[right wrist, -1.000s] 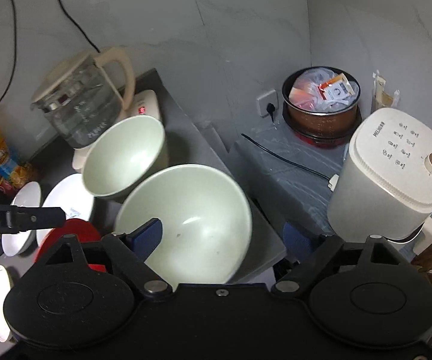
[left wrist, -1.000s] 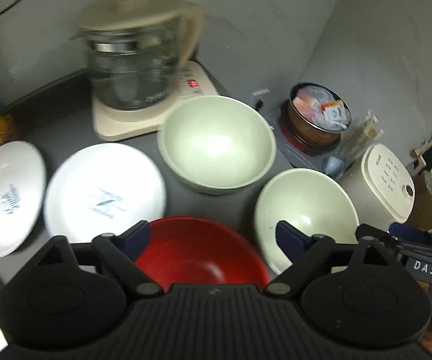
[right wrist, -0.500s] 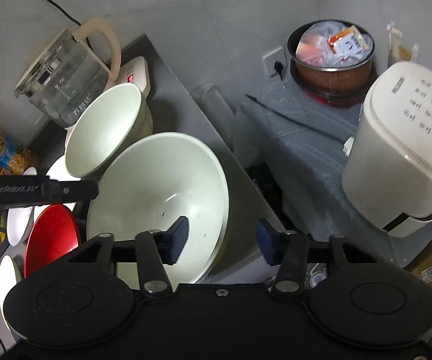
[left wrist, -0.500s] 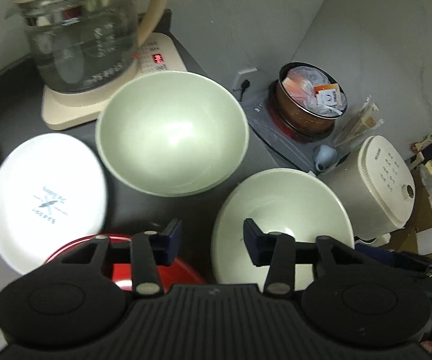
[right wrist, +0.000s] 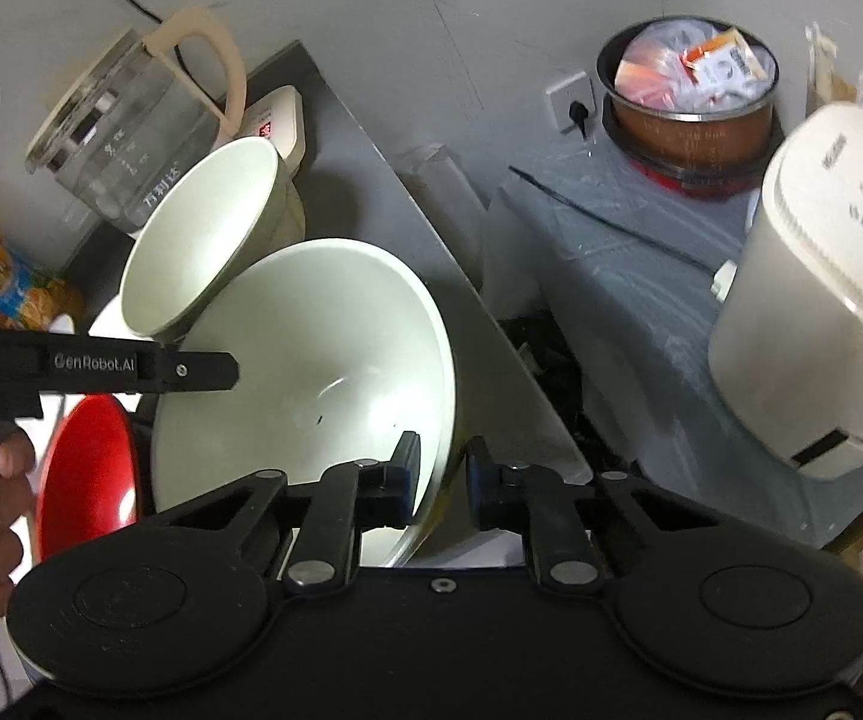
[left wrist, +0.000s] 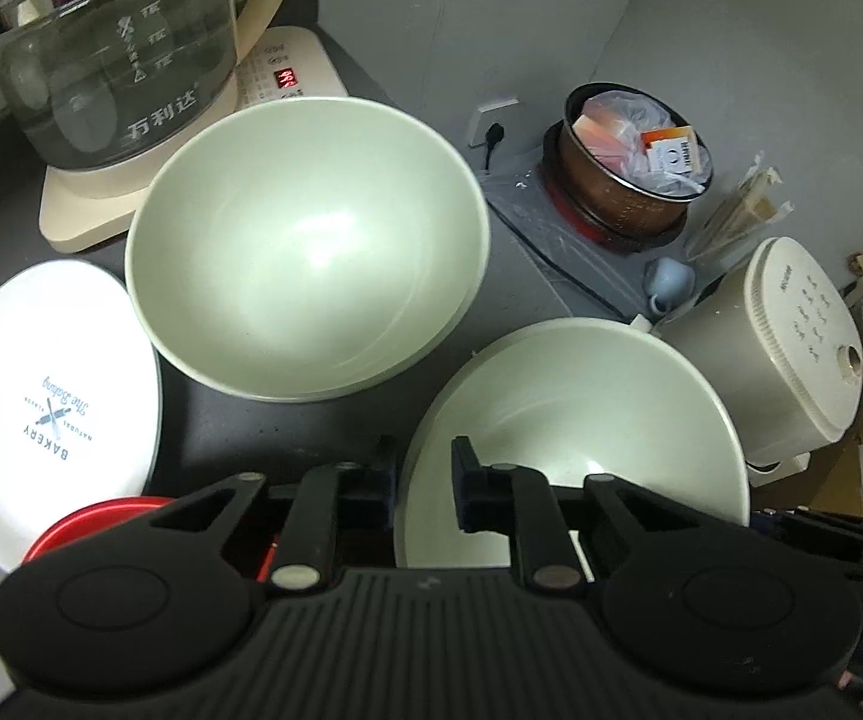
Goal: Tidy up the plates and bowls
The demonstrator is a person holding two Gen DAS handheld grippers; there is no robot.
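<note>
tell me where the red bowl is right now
The red bowl sits low left in the left wrist view, half hidden behind the gripper body, just below the bakery plate on the dark counter.

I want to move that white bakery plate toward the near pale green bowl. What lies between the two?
In the left wrist view, only bare dark counter lies between the bakery plate and the near bowl; the red bowl sits nearer the camera.

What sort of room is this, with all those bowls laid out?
Most likely a small home kitchen. A glass electric kettle stands on its base on a dark counter, a white rice cooker sits to the side, and pale green bowls and a printed plate lie on the counter.
</note>
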